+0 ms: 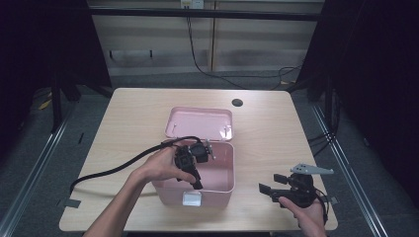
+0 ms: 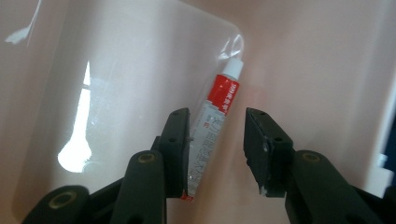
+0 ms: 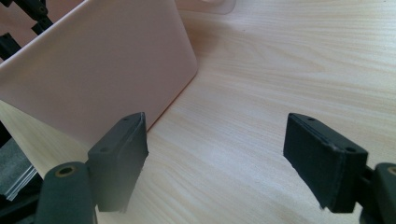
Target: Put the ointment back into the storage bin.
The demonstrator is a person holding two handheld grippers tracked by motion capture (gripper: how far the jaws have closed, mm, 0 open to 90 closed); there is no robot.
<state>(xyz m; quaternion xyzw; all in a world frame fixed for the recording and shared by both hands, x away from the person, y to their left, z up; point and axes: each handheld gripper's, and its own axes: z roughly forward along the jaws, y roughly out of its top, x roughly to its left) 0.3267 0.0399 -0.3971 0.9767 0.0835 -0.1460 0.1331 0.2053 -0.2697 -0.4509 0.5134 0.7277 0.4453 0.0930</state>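
Note:
A red-and-white tube (image 2: 226,91) with a white cap lies on the floor of the open pink box (image 2: 130,70), beside one wall. My left gripper (image 2: 217,121) hangs inside the box just above the tube. Its jaws are apart, the tube runs between them close to the left pad (image 2: 180,135), and the right pad stands clear of it. In the high view the left gripper (image 1: 196,180) reaches down into the pink box (image 1: 220,190). My right gripper (image 1: 271,182) rests wide open to the right of the box, with bare table between the jaws of the right gripper (image 3: 217,135).
The box's pink lid (image 1: 197,123) lies open flat behind it. A white latch (image 1: 191,199) sits on the box's front wall. The box's outer wall (image 3: 93,79) stands just left of my right gripper. A dark round hole (image 1: 237,102) marks the table's far side.

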